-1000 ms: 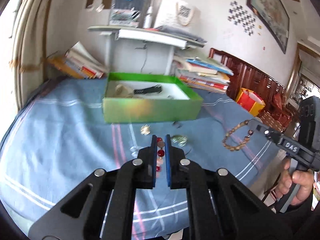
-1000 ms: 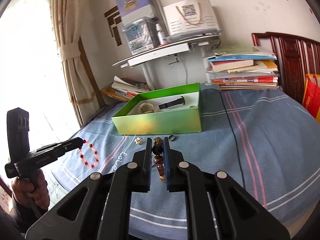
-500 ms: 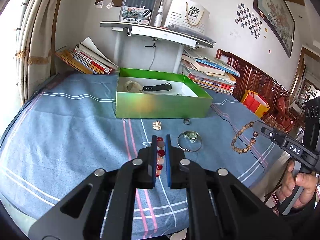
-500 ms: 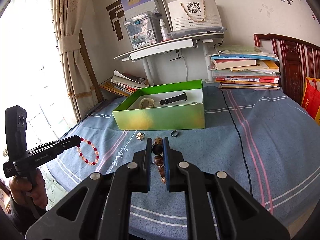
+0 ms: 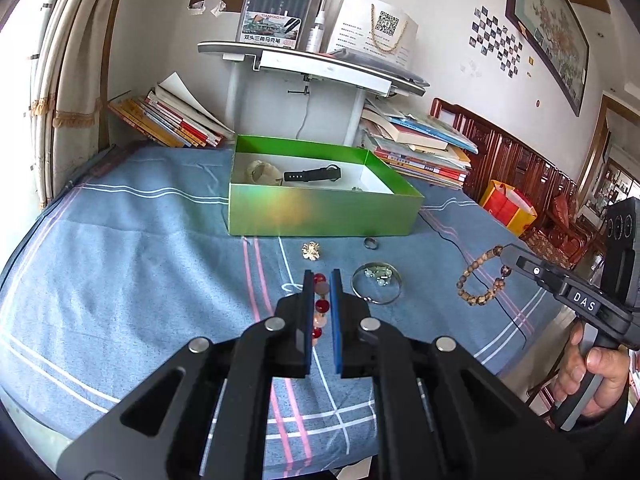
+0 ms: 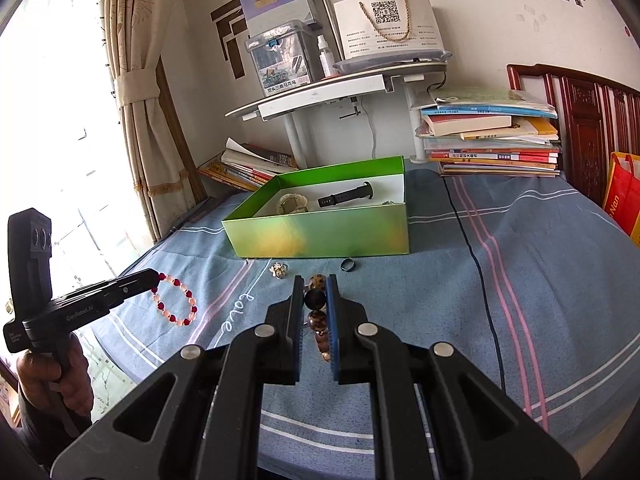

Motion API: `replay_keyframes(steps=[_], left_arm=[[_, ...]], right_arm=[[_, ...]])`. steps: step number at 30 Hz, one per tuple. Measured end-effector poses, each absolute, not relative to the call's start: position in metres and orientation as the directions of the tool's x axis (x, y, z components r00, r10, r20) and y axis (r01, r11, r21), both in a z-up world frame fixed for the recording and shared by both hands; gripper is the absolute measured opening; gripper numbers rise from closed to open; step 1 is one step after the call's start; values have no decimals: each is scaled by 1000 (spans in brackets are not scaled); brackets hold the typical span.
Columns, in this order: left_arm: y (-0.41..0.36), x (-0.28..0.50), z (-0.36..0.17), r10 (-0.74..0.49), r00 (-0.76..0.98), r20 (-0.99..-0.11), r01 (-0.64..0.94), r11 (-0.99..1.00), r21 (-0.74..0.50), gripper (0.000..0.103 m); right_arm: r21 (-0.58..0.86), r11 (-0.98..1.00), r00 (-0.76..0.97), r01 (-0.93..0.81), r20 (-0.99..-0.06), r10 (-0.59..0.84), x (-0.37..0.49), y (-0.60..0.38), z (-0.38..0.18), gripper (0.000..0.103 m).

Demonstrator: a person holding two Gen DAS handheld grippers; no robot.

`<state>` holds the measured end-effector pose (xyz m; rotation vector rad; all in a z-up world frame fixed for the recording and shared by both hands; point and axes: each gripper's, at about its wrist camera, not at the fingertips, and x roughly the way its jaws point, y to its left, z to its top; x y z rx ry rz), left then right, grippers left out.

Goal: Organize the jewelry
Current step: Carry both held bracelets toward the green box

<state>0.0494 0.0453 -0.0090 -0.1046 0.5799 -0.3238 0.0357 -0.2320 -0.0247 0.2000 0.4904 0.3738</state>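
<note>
Bracelets are carried toward the green box [image 5: 320, 212]: red-beaded bracelet [image 6: 176, 300] clamped in the left gripper [image 5: 321, 280], brown-beaded bracelet [image 5: 480, 280] in the right gripper [image 6: 313, 286]; release over the box is judged next.

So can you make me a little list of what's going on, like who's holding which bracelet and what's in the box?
left tongs: shut on the red and pink bead bracelet
right tongs: shut on the brown bead bracelet
green box: open, on the blue cloth
inside box: black watch and a pale bracelet
loose on cloth: gold brooch, dark ring, silver bangle
</note>
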Motion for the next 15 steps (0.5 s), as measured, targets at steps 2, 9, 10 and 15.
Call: replay_keyframes(steps=[2,9,10,15], left_arm=[[45,49,-9,-329,787,-522,272,944,-186,8],[43,50,-9,-327,784,-527,274,945,-179,8],[42,50,-10,-327,783,-530,276,945,-175,8],[41,50,-9,-326,783,-529,276,945,-173,8]], right_arm=[[276,913,816,-300,-421,395,36,-232,-25,11],[276,914,815,-298,-424,395,36,-233,-26,11],[277,914,815,-298,-424,394,36,-233,-26,11],[278,914,816,-296,-424,393,36,-234,-26,11]])
